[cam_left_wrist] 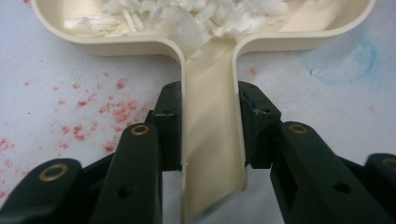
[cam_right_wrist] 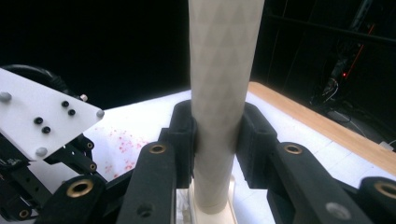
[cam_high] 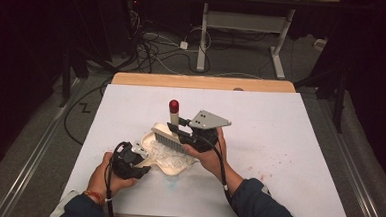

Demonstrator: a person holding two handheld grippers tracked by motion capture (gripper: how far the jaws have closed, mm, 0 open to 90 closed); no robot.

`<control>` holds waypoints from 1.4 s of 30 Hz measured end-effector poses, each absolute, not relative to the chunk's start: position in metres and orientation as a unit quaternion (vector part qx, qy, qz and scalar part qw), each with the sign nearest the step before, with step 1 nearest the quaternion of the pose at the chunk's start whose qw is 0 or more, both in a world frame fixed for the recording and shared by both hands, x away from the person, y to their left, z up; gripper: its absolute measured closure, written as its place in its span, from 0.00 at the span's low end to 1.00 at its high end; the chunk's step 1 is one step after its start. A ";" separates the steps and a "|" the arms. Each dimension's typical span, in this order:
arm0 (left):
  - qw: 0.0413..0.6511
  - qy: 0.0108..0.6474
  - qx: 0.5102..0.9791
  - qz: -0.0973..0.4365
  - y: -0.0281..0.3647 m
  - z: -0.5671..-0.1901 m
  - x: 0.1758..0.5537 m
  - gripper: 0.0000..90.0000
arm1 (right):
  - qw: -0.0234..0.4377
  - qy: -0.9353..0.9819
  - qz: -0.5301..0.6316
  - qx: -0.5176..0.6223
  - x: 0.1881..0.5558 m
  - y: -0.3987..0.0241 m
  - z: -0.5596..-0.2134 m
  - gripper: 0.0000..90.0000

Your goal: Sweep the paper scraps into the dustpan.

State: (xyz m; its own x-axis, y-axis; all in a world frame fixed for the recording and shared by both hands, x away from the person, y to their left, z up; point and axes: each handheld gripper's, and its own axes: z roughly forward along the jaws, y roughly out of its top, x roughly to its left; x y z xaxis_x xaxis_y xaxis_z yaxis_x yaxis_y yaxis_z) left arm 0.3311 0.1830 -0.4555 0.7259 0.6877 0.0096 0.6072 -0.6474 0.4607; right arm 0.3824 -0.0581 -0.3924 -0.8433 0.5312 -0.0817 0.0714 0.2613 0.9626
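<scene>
Your left hand-held gripper (cam_left_wrist: 211, 135) is clamped on the handle (cam_left_wrist: 212, 140) of the cream dustpan (cam_left_wrist: 140, 44); both pads sit flush against the handle's side walls, just behind where it flares into the pan. In the high view that left hand-held gripper (cam_high: 139, 162) sits near the worktop's front edge, left of centre, with your left hand (cam_high: 106, 176) wrapped around its body.

Your right hand-held gripper (cam_right_wrist: 215, 140) is clenched on the brush's (cam_high: 171, 132) pale handle (cam_right_wrist: 223, 84), which runs straight up between the jaws. In the high view the right hand-held gripper (cam_high: 182, 133) is over the dustpan (cam_high: 171, 160), with the grey plate (cam_high: 209, 120) on top and your right hand (cam_high: 209, 154) behind it. The brush stands roughly upright there, red cap (cam_high: 173, 106) at the top, bristles (cam_high: 168, 141) pointing down at the pan's far side.

The dustpan lies flat on the white worktop (cam_high: 279, 143), roughly mid-width and closer to the front edge than the back, handle pointing toward the front-left. White shredded scraps (cam_left_wrist: 187, 16) are piled inside the pan, against its back wall near the handle root.

Red specks (cam_left_wrist: 100, 114) are scattered on the worktop left of the handle in the left gripper view; a faint blue ring stain (cam_left_wrist: 345, 60) sits on the other side of it.
</scene>
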 end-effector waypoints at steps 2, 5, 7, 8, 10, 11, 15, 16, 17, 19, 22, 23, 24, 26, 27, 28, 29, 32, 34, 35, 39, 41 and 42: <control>0.218 0.359 0.903 0.093 0.183 -0.456 0.331 0.70 | 0.204 0.758 0.586 0.200 0.382 -0.068 -0.382 0.79; 0.219 0.358 0.903 0.094 0.183 -0.457 0.331 0.70 | 0.211 0.751 0.592 0.203 0.381 -0.077 -0.374 0.79; 0.222 0.359 0.902 0.095 0.184 -0.457 0.330 0.70 | 0.214 0.745 0.596 0.209 0.380 -0.087 -0.365 0.79; 0.221 0.359 0.902 0.094 0.184 -0.457 0.330 0.70 | 0.219 0.743 0.597 0.209 0.379 -0.093 -0.361 0.79; 0.220 0.359 0.902 0.095 0.184 -0.457 0.330 0.70 | 0.224 0.740 0.596 0.216 0.376 -0.106 -0.355 0.79; 0.219 0.359 0.902 0.096 0.184 -0.457 0.329 0.70 | 0.226 0.741 0.594 0.217 0.375 -0.112 -0.354 0.79; 0.218 0.361 0.902 0.096 0.185 -0.457 0.329 0.70 | 0.228 0.750 0.580 0.223 0.364 -0.139 -0.354 0.79; 0.219 0.362 0.901 0.097 0.186 -0.457 0.329 0.70 | 0.226 0.754 0.573 0.227 0.358 -0.151 -0.356 0.79; 0.219 0.362 0.901 0.097 0.187 -0.456 0.328 0.70 | 0.226 0.754 0.573 0.227 0.358 -0.151 -0.356 0.79; 0.222 0.365 0.899 0.097 0.190 -0.455 0.327 0.70 | 0.224 0.760 0.566 0.227 0.352 -0.163 -0.357 0.79; 0.227 0.372 0.895 0.099 0.196 -0.454 0.326 0.70 | 0.208 0.773 0.556 0.223 0.336 -0.184 -0.358 0.79; 0.227 0.374 0.894 0.098 0.197 -0.454 0.326 0.70 | 0.208 0.773 0.556 0.223 0.336 -0.184 -0.358 0.79; 0.227 0.376 0.893 0.098 0.199 -0.454 0.325 0.70 | 0.199 0.777 0.554 0.222 0.331 -0.188 -0.358 0.79; 0.227 0.377 0.893 0.097 0.201 -0.455 0.325 0.70 | 0.181 0.787 0.550 0.212 0.318 -0.196 -0.360 0.79; 0.226 0.378 0.893 0.096 0.201 -0.455 0.324 0.70 | 0.181 0.787 0.550 0.212 0.318 -0.196 -0.360 0.79; 0.226 0.378 0.893 0.096 0.202 -0.455 0.324 0.70 | 0.179 0.793 0.545 0.207 0.314 -0.197 -0.361 0.79; 0.226 0.377 0.893 0.096 0.202 -0.455 0.324 0.70 | 0.175 0.796 0.542 0.205 0.312 -0.197 -0.362 0.79; 0.226 0.376 0.893 0.096 0.204 -0.455 0.322 0.70 | 0.171 0.809 0.524 0.203 0.312 -0.195 -0.371 0.79; 0.225 0.373 0.895 0.096 0.205 -0.455 0.321 0.70 | 0.174 0.812 0.518 0.205 0.314 -0.195 -0.374 0.79; 0.225 0.373 0.895 0.095 0.206 -0.454 0.321 0.70 | 0.177 0.814 0.513 0.207 0.315 -0.193 -0.376 0.79; 0.223 0.368 0.898 0.094 0.208 -0.454 0.320 0.70 | 0.183 0.813 0.512 0.209 0.324 -0.188 -0.382 0.79; 0.223 0.365 0.899 0.094 0.208 -0.453 0.319 0.70 | 0.189 0.810 0.513 0.213 0.334 -0.180 -0.383 0.79; 0.223 0.364 0.899 0.095 0.207 -0.453 0.319 0.70 | 0.189 0.810 0.513 0.213 0.334 -0.180 -0.383 0.79</control>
